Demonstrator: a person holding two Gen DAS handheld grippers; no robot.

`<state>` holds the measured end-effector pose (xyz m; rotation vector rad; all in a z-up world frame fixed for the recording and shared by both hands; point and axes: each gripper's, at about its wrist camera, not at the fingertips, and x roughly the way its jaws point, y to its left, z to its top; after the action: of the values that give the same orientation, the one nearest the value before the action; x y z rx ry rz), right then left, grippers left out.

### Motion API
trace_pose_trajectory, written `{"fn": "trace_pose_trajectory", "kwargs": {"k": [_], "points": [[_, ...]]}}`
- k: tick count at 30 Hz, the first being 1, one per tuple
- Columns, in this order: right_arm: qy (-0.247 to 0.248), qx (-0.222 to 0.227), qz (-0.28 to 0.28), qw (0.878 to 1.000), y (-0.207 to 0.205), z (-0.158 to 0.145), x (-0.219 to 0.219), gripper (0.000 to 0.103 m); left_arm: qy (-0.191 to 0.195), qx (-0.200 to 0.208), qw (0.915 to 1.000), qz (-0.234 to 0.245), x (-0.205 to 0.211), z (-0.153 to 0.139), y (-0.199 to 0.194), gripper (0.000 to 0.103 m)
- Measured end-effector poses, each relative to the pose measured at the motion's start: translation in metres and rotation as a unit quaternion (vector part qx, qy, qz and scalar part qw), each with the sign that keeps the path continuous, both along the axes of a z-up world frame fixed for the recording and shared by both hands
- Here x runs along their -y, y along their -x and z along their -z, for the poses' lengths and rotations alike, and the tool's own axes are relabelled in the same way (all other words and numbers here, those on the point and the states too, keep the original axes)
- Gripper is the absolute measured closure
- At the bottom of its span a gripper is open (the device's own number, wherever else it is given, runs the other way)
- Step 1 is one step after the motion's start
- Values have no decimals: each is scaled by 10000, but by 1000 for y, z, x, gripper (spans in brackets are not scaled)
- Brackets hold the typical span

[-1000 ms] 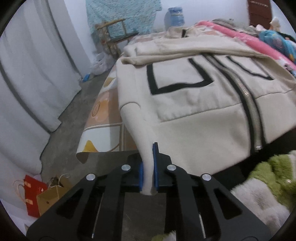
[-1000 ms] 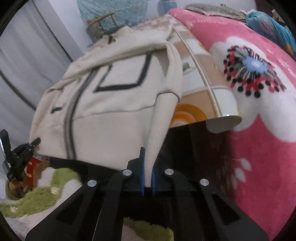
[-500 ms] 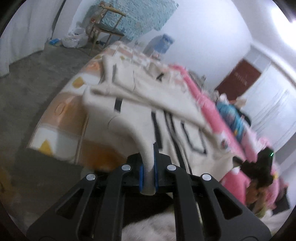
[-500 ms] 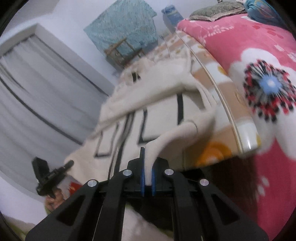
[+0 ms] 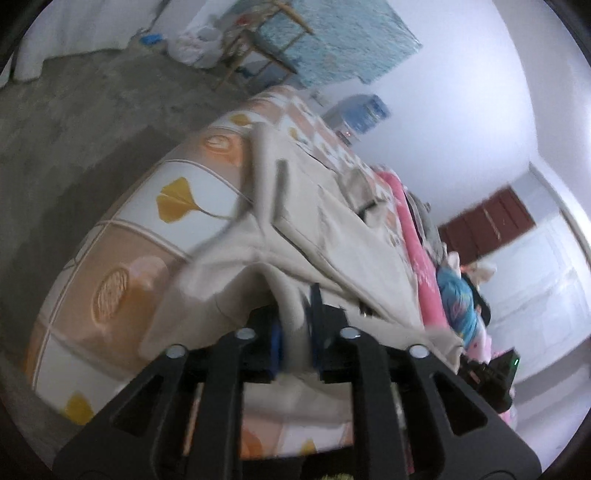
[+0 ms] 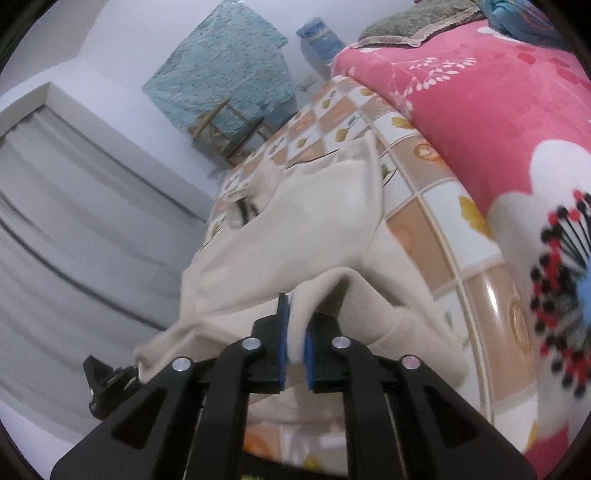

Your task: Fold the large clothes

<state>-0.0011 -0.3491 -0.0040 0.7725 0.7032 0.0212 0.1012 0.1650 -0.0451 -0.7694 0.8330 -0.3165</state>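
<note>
A large cream zip-up jacket (image 5: 354, 236) with black line trim lies on a bed covered by a tiled orange-and-white mat (image 5: 122, 258). My left gripper (image 5: 295, 332) is shut on a bottom corner of the jacket and holds it above the mat. My right gripper (image 6: 295, 350) is shut on the other bottom corner of the jacket (image 6: 295, 236). The lifted hem is carried over the jacket's body, whose plain back side faces up. The picture is blurred by motion.
A pink flowered blanket (image 6: 509, 122) lies along the right of the bed. A wooden chair (image 5: 258, 48), a blue water jug (image 6: 319, 35) and a teal cloth (image 6: 225, 62) stand by the far wall. Grey curtains (image 6: 66, 229) hang at the left. Concrete floor (image 5: 74, 122) lies left of the bed.
Both grippers have lifted the jacket's bottom corners and carried them forward over the bed. The hem now folds over the jacket's front, hiding the zip and black trim.
</note>
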Motion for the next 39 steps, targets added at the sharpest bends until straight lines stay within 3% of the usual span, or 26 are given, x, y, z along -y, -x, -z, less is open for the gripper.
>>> {"fn": "trace_pose_trajectory", "kwargs": {"k": [1,2,6,11,13,16,19,21,22,28,34,36,37,39], "points": [[179,-44,62,9998,-7,2,3,80,-52,18,9998,-172,-5,2,-3,69],[288,-81,126,9995,-9,2,4,70,-120,54,9993,-352,-9,3,-4,67],[1128,-140,237,9932,-3,-7,5,57,-270,165,9981,-519,-22,2,1,65],[2314,-703,-70,9703,3,-1,-9,50,-1530,73,9882,-39,7,-2,16,52],[2621,-982,-234,9598,3,10,-16,50,-2345,-117,9720,138,29,5,17,52],[3231,-1254,-436,9370,-2,25,-32,50,-3590,-229,9328,209,60,14,15,53],[3495,-1352,-554,9255,-7,37,-39,65,-3885,-106,9211,216,70,12,14,64],[3411,-1309,-546,9293,-9,41,-37,78,-4068,-42,9133,176,75,9,13,87],[3323,-1250,-557,9332,-9,40,-36,85,-4156,-13,9093,207,77,7,14,90],[3338,-1135,-609,9338,10,26,-38,90,-4250,-99,9038,483,76,1,32,95],[2924,-1321,-639,9450,38,30,-31,90,-3997,-482,9127,705,67,9,68,94],[2837,-1219,-575,9494,42,30,-27,88,-3928,-538,9154,691,63,15,73,90],[2877,-1190,-498,9490,42,29,-24,81,-3925,-507,9160,659,61,14,73,85],[2869,-1153,-339,9504,42,22,-19,73,-3735,-326,9260,450,52,2,73,83]]}}
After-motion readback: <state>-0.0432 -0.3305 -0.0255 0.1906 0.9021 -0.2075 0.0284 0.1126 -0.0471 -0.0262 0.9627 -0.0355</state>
